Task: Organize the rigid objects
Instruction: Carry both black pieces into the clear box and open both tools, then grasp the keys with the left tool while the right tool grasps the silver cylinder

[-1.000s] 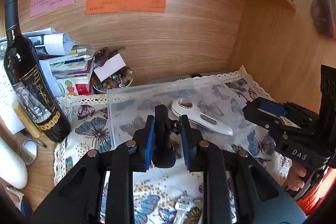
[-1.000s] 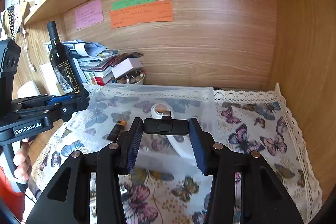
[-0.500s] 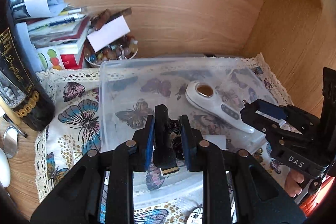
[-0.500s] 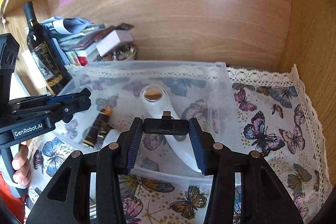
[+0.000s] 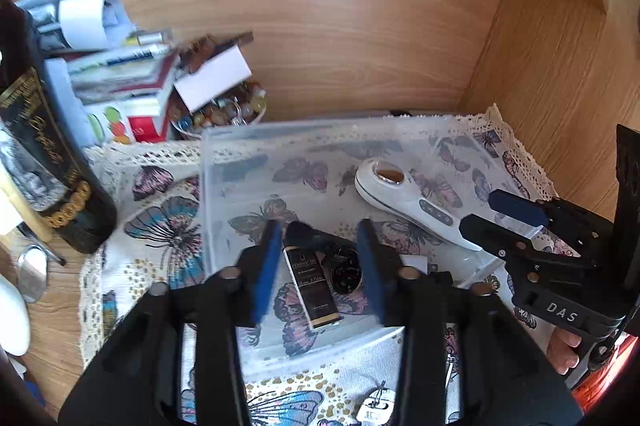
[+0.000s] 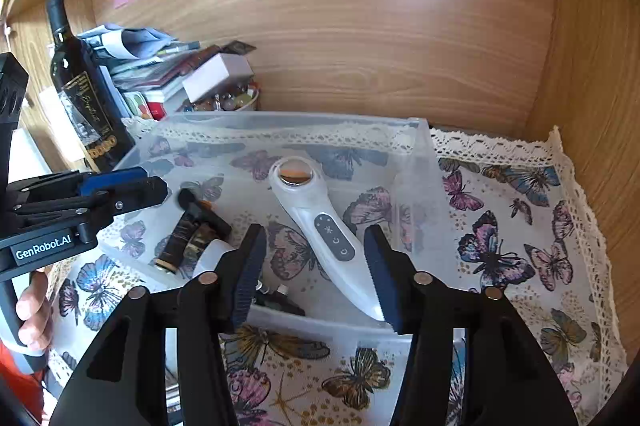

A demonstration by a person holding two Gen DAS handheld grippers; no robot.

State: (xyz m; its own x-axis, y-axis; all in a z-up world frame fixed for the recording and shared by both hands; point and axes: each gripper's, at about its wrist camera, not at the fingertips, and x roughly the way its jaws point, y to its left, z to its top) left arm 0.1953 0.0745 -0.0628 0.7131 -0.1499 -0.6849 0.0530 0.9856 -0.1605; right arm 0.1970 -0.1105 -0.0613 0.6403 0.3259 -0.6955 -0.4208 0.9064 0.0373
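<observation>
A clear plastic bin [image 5: 304, 346] [image 6: 416, 142] sits on a butterfly cloth. In it lie a white handheld device [image 5: 404, 200] [image 6: 320, 226], a black tube with a gold label [image 5: 310, 278] [image 6: 180, 238], a round dark object [image 5: 347, 272] and a small black gadget [image 6: 280, 300]. My left gripper [image 5: 320, 266] is open and empty above the tube. My right gripper [image 6: 314, 266] is open and empty above the bin's near wall; it also shows in the left wrist view [image 5: 500, 218].
A dark wine bottle [image 5: 36, 154] [image 6: 86, 98] stands left of the bin. Stacked papers and books [image 5: 108, 74] and a bowl of beads [image 5: 224, 110] are behind it. Wooden walls [image 6: 580, 66] close the back and right. Keys [image 5: 376, 406] lie on the cloth in front.
Both grippers have opened. The left let go of the black tube and the right let go of the small black gadget; both now lie in the bin.
</observation>
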